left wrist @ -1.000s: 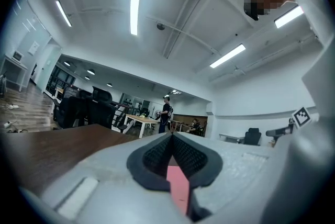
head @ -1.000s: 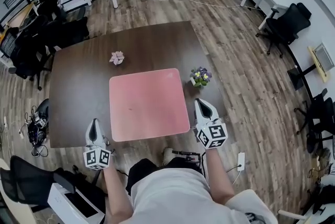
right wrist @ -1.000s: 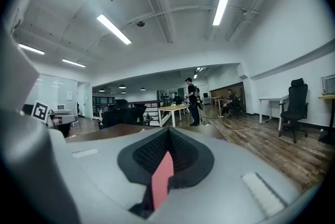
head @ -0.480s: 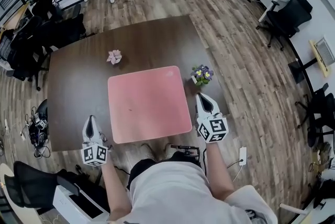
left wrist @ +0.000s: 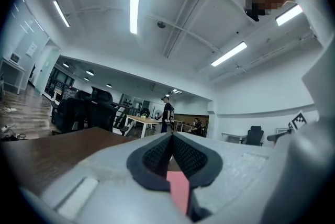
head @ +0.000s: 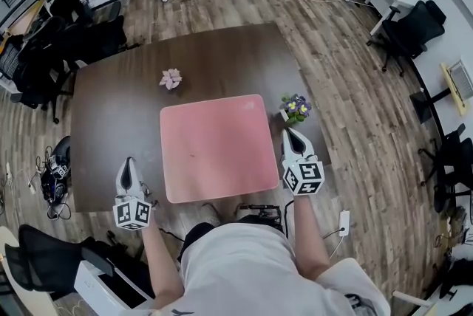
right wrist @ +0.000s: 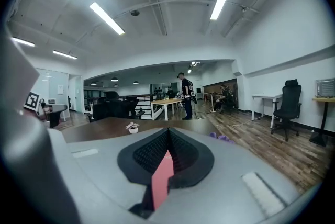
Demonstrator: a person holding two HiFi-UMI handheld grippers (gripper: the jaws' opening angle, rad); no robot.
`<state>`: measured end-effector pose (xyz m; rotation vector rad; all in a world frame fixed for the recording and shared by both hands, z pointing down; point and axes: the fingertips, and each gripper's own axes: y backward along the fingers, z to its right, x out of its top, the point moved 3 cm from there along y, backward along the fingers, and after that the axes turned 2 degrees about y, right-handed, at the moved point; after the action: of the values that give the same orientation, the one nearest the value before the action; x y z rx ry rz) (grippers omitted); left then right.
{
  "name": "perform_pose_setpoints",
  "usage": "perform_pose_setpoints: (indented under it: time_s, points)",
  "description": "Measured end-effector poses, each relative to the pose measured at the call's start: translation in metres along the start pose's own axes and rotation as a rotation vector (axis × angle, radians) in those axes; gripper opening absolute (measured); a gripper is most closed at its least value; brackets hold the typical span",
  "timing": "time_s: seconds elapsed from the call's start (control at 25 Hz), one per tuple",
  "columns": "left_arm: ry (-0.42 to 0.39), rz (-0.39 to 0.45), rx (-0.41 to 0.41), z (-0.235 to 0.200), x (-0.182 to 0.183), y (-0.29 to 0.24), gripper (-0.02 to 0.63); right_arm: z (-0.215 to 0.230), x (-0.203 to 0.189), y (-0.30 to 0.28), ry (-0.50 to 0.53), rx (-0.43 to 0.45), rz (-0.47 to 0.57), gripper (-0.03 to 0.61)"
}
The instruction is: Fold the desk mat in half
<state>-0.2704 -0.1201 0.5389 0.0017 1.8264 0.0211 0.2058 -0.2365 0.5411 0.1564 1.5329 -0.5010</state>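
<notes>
Grey left gripper [head: 130, 163], right gripper [head: 289, 134]: fingers [right wrist: 142, 155] closed, empty.

Left gripper [head: 130, 162]: jaws together, pointing level and forward, set apart to the left of the desk mat [head: 214, 147], by its near corner. Right gripper [head: 290, 133]: jaws together, tipped slightly downward, just right of the desk mat's right edge. Left forearm [head: 159, 263] and right forearm [head: 309, 237]: bare, stretched forward.
</notes>
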Motion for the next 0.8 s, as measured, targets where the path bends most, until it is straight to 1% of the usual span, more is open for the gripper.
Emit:
perform_pose_setpoints:
  time_s: [0.24,0.36,0.48,0.68,0.76,0.8]
  points:
    - [0.001,-0.012,-0.009,-0.006,-0.003,-0.004,0.002,-0.005,-0.015,-0.010,-0.011,0.008,-0.040,0.002]
    - [0.005,-0.016,-0.013,-0.006,-0.005,-0.004,0.003,-0.004,-0.038,-0.019,-0.014,0.016,-0.100,0.002]
    - [0.007,-0.018,-0.016,-0.006,-0.006,-0.007,0.002,0.001,-0.082,-0.038,-0.021,0.015,-0.217,0.002]
    - [0.012,-0.022,-0.008,-0.009,-0.007,-0.004,0.002,0.009,-0.172,-0.057,0.007,-0.028,-0.489,0.005]
    - [0.010,-0.019,0.000,-0.011,-0.004,0.000,0.002,0.011,-0.194,-0.057,0.007,-0.049,-0.569,0.008]
    - [0.009,-0.015,0.005,-0.012,-0.003,0.001,0.002,0.011,-0.199,-0.057,0.008,-0.058,-0.586,0.008]
